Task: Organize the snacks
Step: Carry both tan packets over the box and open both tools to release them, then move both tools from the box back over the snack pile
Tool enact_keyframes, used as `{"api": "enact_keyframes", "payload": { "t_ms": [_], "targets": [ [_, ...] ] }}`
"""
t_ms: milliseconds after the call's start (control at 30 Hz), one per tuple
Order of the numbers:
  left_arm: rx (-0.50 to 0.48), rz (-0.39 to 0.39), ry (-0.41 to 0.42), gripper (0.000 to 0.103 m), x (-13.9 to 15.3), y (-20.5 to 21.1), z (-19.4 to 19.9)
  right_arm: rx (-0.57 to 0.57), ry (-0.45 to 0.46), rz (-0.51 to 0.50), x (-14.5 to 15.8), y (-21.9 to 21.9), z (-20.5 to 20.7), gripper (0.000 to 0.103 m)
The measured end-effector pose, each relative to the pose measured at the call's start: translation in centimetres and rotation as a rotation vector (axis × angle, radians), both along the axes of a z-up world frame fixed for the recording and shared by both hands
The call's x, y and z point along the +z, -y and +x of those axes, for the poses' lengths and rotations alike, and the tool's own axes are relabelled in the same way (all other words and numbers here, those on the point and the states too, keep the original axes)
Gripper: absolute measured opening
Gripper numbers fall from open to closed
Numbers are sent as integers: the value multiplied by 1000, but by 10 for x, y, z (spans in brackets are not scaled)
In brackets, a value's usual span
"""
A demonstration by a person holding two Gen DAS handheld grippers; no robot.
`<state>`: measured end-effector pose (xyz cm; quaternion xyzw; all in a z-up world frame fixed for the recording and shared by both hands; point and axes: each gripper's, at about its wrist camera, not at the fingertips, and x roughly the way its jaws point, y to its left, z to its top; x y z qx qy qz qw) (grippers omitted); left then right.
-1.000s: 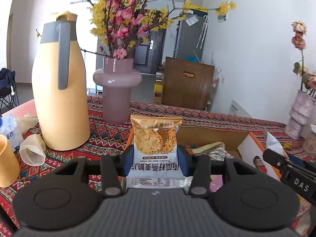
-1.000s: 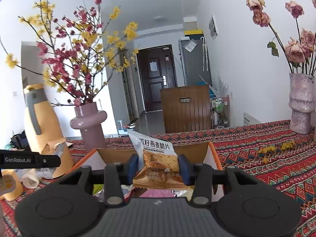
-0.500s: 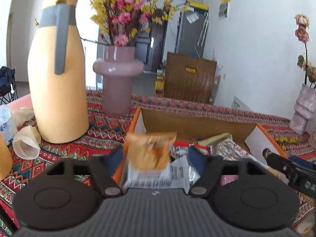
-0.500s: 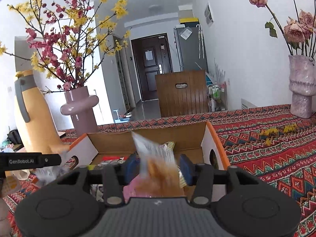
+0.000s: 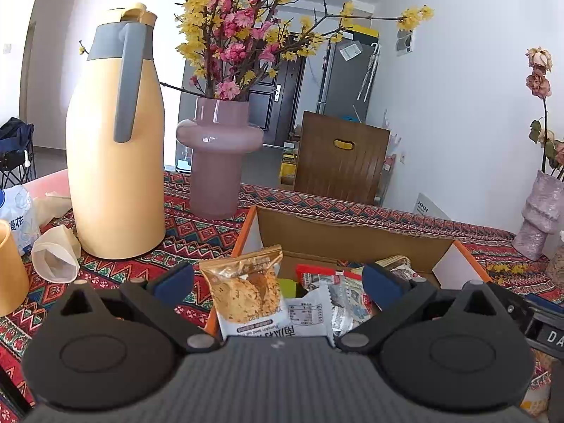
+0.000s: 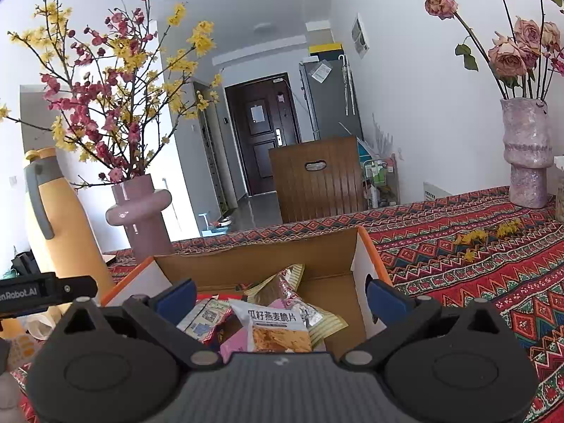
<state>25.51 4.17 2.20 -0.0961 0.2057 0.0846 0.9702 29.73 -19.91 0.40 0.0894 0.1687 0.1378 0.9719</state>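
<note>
An open cardboard box point(image 5: 352, 234) with an orange rim holds several snack packets. My left gripper point(image 5: 278, 280) hovers over its near left corner, jaws opening wide. An oat-crisp packet point(image 5: 246, 292) stands between them, leaning on the box's left wall, and neither blue pad touches it. My right gripper point(image 6: 281, 298) hangs over the same box point(image 6: 264, 261), jaws also opening wide. A second oat-crisp packet point(image 6: 275, 328) lies free on the pile below them.
A tall yellow thermos jug point(image 5: 116, 162) and a mauve vase of blossom branches point(image 5: 218, 162) stand left of the box. Paper cups point(image 5: 53, 261) lie at far left. A pale vase of roses point(image 6: 525, 162) stands far right on the patterned cloth point(image 6: 493, 268).
Both grippers went from shut on a packet to wide open. Each packet dropped out of its jaws and now rests in the box.
</note>
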Motion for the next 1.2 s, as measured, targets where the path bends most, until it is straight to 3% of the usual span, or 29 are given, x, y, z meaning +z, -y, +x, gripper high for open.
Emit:
{"api": "enact_keyframes", "payload": {
  "t_ms": [300,533,867,1200],
  "targets": [
    [-1,-8,39,103,28,2,-27,2,47,-12,22,-3,-21,103],
    [9,2,25,103,31,-3,-54,28,66,-25,35,-1,-56,103],
    [-3,17,-8,103,20,-5,-110,23,-25,-14,16,12,-105,103],
    [-15,20,-45,103,-10,-15,-161,35,-96,-39,-6,27,-151,103]
  ]
}}
